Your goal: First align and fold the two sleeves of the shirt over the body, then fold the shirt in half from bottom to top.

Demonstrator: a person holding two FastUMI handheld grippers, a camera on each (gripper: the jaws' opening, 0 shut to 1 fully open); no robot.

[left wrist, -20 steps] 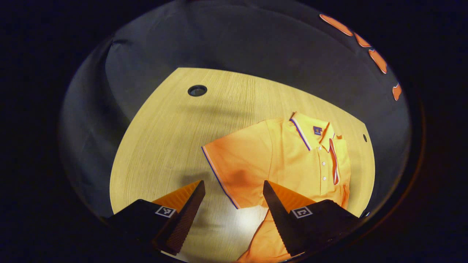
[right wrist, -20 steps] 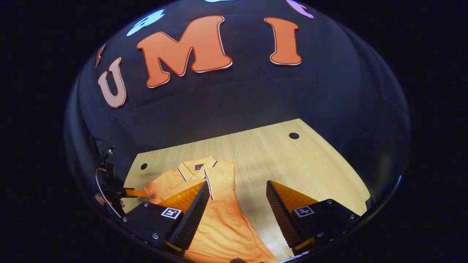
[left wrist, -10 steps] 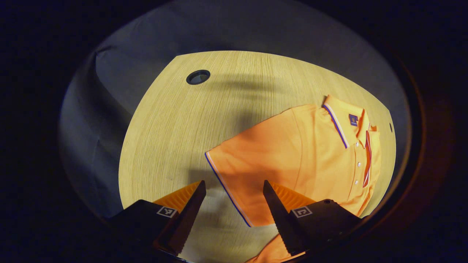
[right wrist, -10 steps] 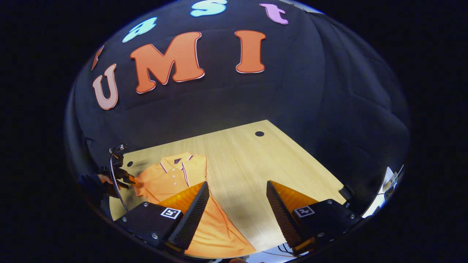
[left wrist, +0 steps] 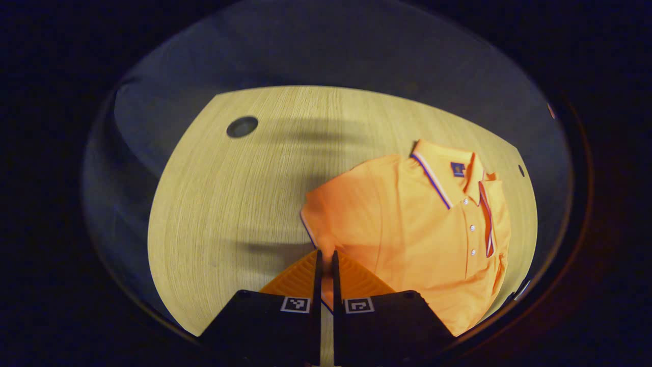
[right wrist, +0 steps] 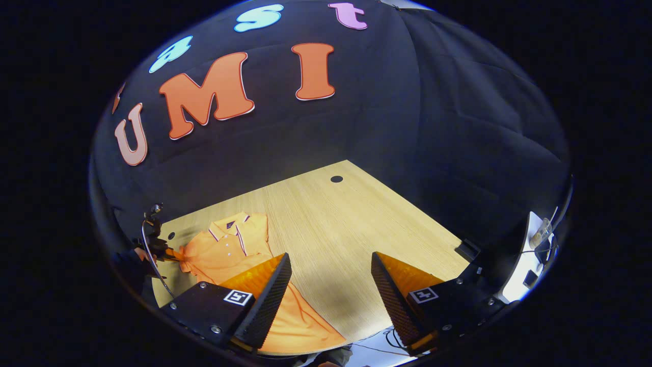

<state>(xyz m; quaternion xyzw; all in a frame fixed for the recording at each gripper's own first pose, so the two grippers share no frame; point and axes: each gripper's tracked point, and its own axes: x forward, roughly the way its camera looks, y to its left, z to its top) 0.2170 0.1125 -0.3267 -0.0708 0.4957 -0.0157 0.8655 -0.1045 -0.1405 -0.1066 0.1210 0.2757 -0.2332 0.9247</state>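
Currently the left gripper (left wrist: 325,260) has its fingers pressed nearly together on the trimmed cuff of the sleeve (left wrist: 333,214), which bunches just ahead of the fingertips. The orange shirt (left wrist: 423,229) lies flat on the worktop (left wrist: 229,204), ahead and to the right of those fingers, collar far right. In the right gripper view, the right gripper (right wrist: 331,278) holds its fingers wide apart with nothing between them; the shirt's hem passes beneath its left-hand finger. The left gripper also appears far off, at the sleeve. Likely step: folding this sleeve over the body. Risk: the pinch covers little fabric, so the cuff may slip free mid-fold. Dragging instead of lifting would skew the body, since nothing pins it.
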